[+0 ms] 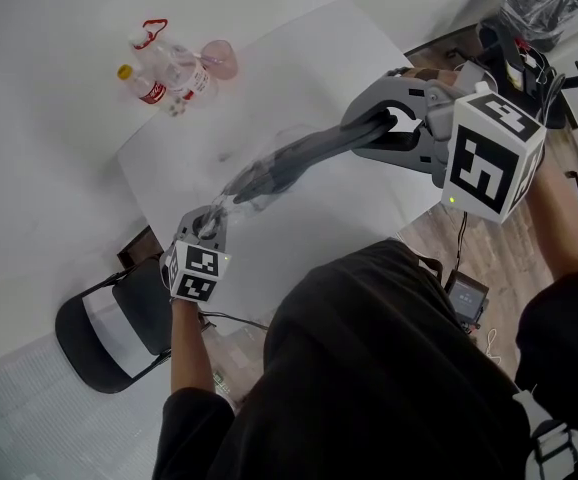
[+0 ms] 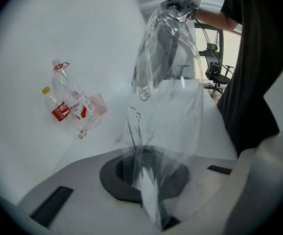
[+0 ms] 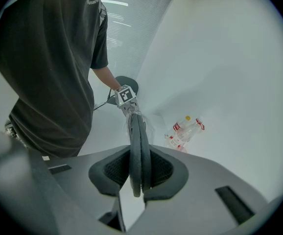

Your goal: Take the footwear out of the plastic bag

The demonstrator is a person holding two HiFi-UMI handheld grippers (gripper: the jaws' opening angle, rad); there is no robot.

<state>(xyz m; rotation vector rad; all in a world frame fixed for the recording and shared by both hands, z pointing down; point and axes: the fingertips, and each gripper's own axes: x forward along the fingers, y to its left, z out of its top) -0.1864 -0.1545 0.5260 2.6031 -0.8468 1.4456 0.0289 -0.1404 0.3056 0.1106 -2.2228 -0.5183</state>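
Head view: footwear [image 1: 299, 158] held aloft, its lower end sleeved in plastic bag [image 1: 237, 186]. Left gripper view: left gripper [image 2: 149, 190] pinched on the bag's tail. Right gripper view: right gripper [image 3: 140, 173] clamped on footwear; best drawn straight away, bag kept taut.

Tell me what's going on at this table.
A person holds a gripper in each hand above a white table. The right gripper is clamped on one end of some dark footwear. The left gripper is pinched shut on the tail of a clear plastic bag. The two are held apart with the footwear stretched between them, its far part still inside the bag, so it is not out yet. A few bottles lie at the far side of the table.
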